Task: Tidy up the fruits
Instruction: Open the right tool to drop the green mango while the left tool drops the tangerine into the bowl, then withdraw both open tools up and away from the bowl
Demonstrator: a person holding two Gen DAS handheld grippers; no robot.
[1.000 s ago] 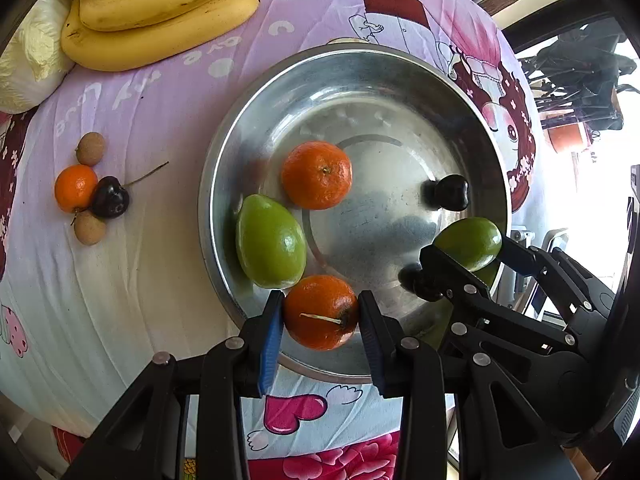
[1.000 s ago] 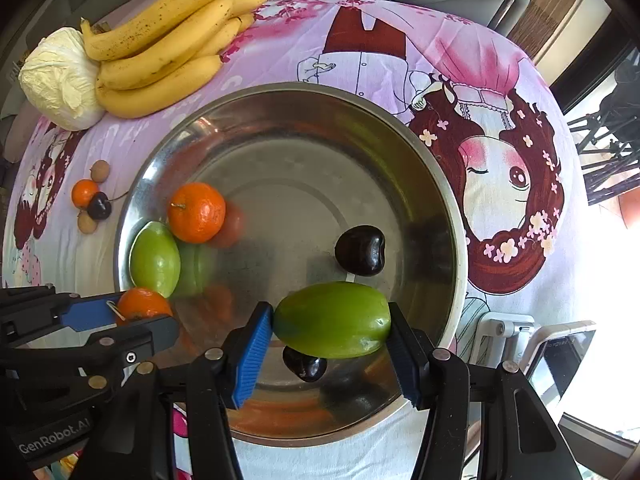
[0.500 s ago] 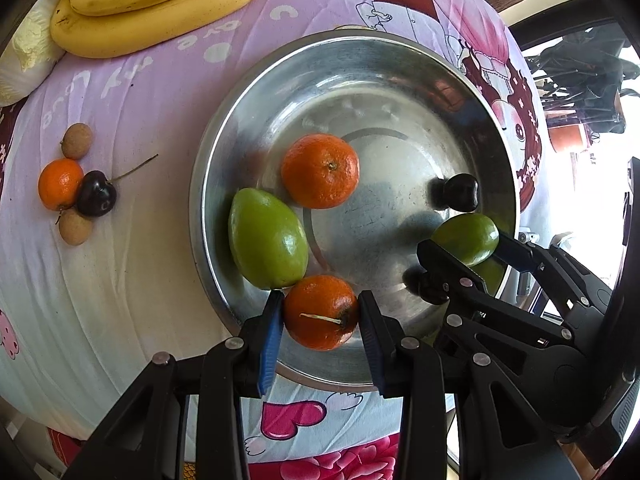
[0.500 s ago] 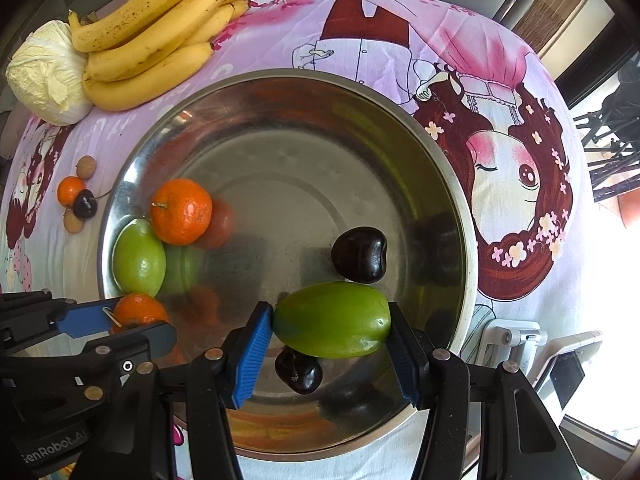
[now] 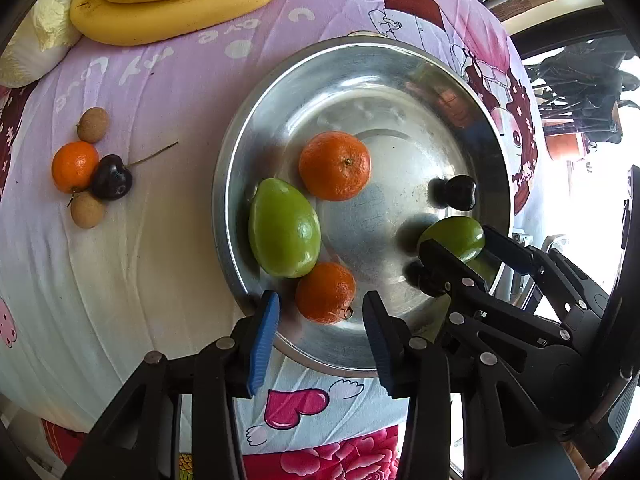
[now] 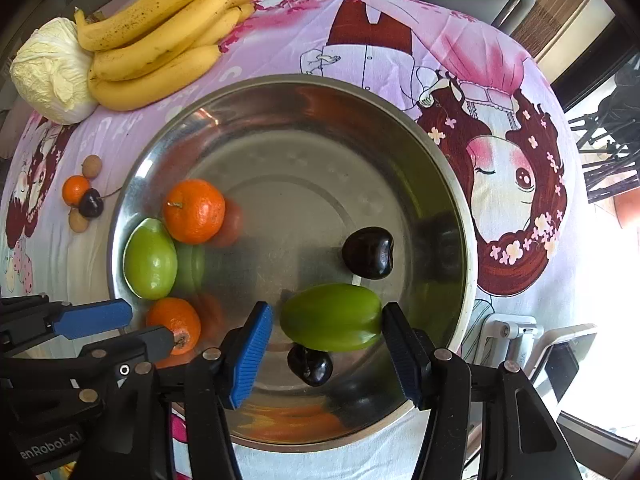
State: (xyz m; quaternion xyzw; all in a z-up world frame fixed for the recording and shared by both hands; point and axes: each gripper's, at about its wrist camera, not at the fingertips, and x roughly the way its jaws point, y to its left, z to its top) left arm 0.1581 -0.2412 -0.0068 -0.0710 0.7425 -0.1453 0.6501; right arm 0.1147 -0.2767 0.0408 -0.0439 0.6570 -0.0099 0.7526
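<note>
Two releases look to be under way at once over the wide stainless-steel bowl [image 6: 440, 152], which sits on a pink cartoon-print cloth [image 5: 160, 92] spread over the counter. The left gripper [image 5: 320, 316] has its blue-padded jaws spread wide with a clear gap on both sides of the small orange tangerine [image 5: 326, 292], which lies in the bowl at about 6 o'clock, touching a large green mango-shaped fruit [image 5: 284, 228]. The right gripper [image 6: 326, 332] is opened too: daylight shows between its left pad and the glossy green oblong fruit [image 6: 332, 322], while the right pad sits at, or just beside, the fruit's other end, so contact there cannot be ruled out. That fruit lies at roughly 5 o'clock in the bowl, over a dark cherry [image 6: 310, 364].

To finish well, I judge both tools should back straight out along their own axes, without sideways drift, so neither pad nudges a round fruit into rolling. The right side needs more care, since its fruit seems perched against the cherry. Still outside, at 9 o'clock on the cloth, wait a tiny orange citrus [image 5: 74, 166], a stemmed cherry [image 5: 112, 178] and two brown longans [image 5: 93, 124].
</note>
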